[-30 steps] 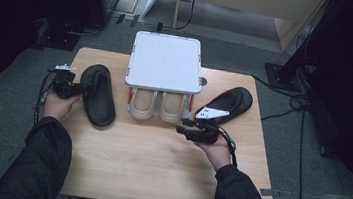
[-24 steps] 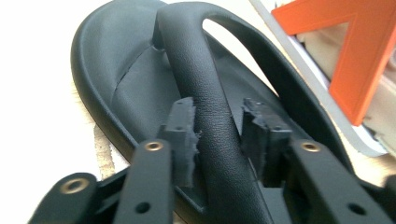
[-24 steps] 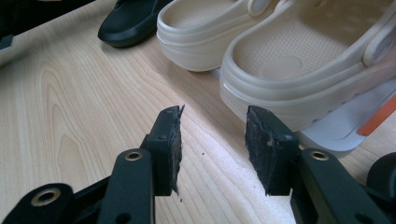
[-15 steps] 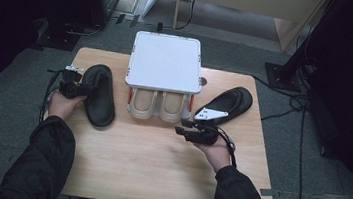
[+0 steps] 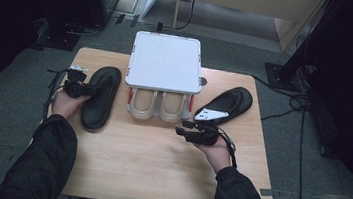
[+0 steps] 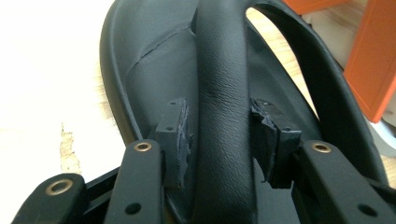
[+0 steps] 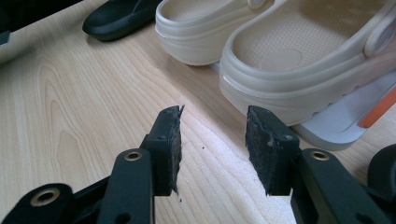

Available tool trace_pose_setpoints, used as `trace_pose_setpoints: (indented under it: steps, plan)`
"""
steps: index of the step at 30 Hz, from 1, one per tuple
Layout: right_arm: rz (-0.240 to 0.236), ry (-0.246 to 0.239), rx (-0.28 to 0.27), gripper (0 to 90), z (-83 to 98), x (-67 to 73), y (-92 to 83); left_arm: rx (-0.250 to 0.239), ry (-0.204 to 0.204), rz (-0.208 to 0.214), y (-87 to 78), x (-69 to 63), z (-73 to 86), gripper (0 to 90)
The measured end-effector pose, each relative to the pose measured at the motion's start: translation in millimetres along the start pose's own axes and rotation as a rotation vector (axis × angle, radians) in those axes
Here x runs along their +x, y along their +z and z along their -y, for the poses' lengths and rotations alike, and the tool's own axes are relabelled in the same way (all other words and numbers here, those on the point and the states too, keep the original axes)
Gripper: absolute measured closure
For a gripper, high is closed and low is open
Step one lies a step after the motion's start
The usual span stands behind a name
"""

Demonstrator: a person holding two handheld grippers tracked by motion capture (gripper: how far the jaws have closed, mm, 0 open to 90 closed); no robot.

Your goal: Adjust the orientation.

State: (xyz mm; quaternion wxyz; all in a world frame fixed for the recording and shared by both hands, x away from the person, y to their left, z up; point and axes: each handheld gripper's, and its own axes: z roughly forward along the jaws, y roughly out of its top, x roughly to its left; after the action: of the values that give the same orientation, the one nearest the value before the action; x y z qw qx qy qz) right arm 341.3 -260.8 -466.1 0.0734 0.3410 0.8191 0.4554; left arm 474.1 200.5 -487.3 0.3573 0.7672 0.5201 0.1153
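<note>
A black sandal [image 5: 100, 98] lies on the left of the wooden table [image 5: 156, 167]. My left gripper [image 5: 81, 88] is at its outer side, and its jaws have just been opening. In the left gripper view the sandal's strap [image 6: 224, 93] runs between the two pads [image 6: 176, 135], which stand beside it without squeezing. A second black sandal [image 5: 227, 103] lies at the right. My right gripper [image 5: 186, 129] hovers open just in front of it with nothing between its jaws. In the right gripper view my right gripper [image 7: 212, 135] points at a pair of beige clogs [image 7: 299, 60].
A white lidded rack [image 5: 165, 60] stands at the table's back middle, with the beige clogs [image 5: 156, 105] poking out from under it. Its white base [image 7: 336, 126] with an orange part sits under the clogs. Cables and dark equipment lie on the floor around the table.
The left hand has shifted slightly beside the left sandal. The right hand and all the shoes are where they were.
</note>
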Motion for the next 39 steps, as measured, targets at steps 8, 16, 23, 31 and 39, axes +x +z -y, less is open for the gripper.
trace_pose_setpoints:
  steps: [8, 16, 23, 31, 39]
  plan:
    - [0.007, 0.000, -0.003, 56.1, 1.8, -0.4, -0.4, 0.006, -0.003, 0.037, 1.4, 2.3, -2.9, 66.3]
    - [0.008, 0.003, -0.011, 55.8, 1.6, -0.5, -1.5, 0.014, -0.017, 0.032, -1.7, 0.9, -5.4, 67.8]
    - [0.005, 0.007, -0.017, 55.6, 1.4, -1.8, -2.0, 0.008, -0.017, 0.036, -4.6, -1.9, -8.4, 68.0]
    - [0.004, 0.005, -0.017, 55.5, 1.4, -1.6, -1.7, -0.011, -0.033, 0.043, -12.2, -2.2, -11.7, 68.1]
    - [0.004, 0.005, -0.018, 55.5, 1.3, -1.2, -1.4, -0.022, -0.042, 0.048, -23.9, -6.3, -18.0, 68.1]
